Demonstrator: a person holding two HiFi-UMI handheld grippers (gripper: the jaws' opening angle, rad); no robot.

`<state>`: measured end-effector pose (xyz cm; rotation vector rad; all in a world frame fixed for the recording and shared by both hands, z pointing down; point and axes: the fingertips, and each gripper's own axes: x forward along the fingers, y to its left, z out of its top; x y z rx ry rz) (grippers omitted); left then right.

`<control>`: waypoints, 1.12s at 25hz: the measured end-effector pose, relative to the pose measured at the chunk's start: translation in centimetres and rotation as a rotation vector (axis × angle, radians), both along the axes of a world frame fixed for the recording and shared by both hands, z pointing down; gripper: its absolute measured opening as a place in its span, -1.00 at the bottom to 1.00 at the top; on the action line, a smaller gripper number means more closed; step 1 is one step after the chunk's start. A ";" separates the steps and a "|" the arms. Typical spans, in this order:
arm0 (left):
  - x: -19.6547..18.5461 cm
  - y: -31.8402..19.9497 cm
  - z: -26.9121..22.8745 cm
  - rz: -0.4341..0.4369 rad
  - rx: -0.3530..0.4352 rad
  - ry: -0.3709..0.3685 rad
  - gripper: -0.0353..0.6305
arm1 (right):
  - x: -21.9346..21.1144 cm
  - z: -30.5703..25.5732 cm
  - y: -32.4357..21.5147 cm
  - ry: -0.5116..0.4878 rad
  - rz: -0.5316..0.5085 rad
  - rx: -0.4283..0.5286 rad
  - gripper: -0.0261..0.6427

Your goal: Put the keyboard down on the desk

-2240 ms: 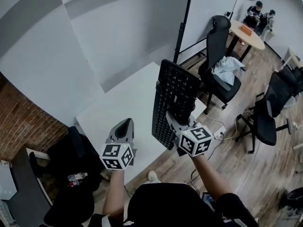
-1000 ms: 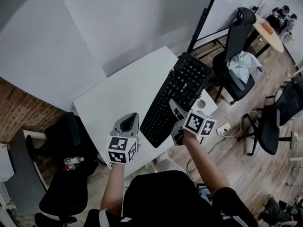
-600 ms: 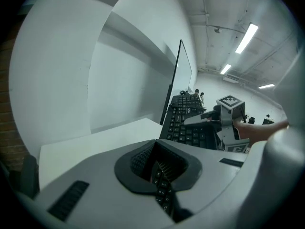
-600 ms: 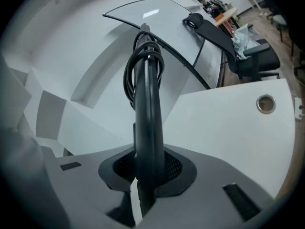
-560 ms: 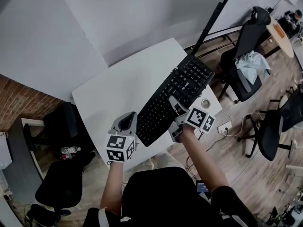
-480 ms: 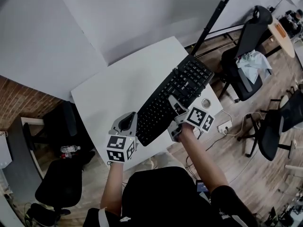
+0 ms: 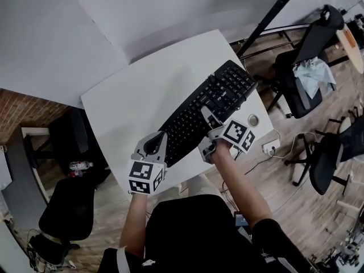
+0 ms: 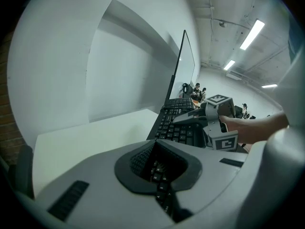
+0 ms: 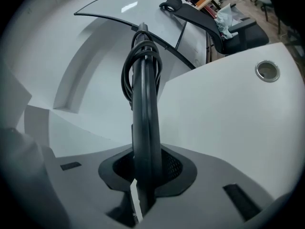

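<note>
The black keyboard (image 7: pixel 219 95) lies slantwise, nearly flat, over the right half of the white desk (image 7: pixel 128 98). My right gripper (image 7: pixel 207 124) is shut on the middle of its near long edge. In the right gripper view the keyboard (image 9: pixel 144 123) runs edge-on out of the shut jaws of my right gripper (image 9: pixel 142 187), with its coiled cable (image 9: pixel 138 56) at the far end. Whether it touches the desk I cannot tell. My left gripper (image 7: pixel 154 141) is shut and holds nothing, just left of the keyboard's near end; its own view shows the keys (image 8: pixel 178 130) and the right gripper (image 8: pixel 193 120) ahead.
A round cable hole (image 7: pixel 253 120) sits in the desk's right corner, next to the keyboard. Black office chairs (image 7: pixel 310 44) stand on the wood floor to the right, another chair (image 7: pixel 71 209) at lower left. A black pole (image 7: pixel 270 19) leans against the white wall behind the desk.
The keyboard has come down from a steep, upright tilt to nearly flat over the desk, still in my right gripper. My left gripper has stayed shut near the desk's front edge.
</note>
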<state>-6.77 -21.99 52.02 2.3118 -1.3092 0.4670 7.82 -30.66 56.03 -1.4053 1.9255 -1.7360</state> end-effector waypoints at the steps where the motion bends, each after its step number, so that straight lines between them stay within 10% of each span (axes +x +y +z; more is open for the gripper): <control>1: 0.0 0.0 0.2 0.002 0.002 -0.004 -0.85 | 0.0 0.5 -0.1 -0.012 0.005 -0.010 -0.64; 15: 0.7 -0.6 3.1 0.077 0.006 -0.062 -0.82 | -1.1 6.0 -1.8 -0.113 0.072 -0.126 -0.63; 19: 1.9 -0.4 3.9 0.164 -0.001 -0.105 -0.48 | -1.2 7.0 -2.1 -0.144 0.090 -0.150 -0.63; 28: 3.8 0.5 8.1 0.373 0.001 -0.378 -0.09 | -1.0 9.1 -2.8 -0.201 0.146 -0.203 -0.63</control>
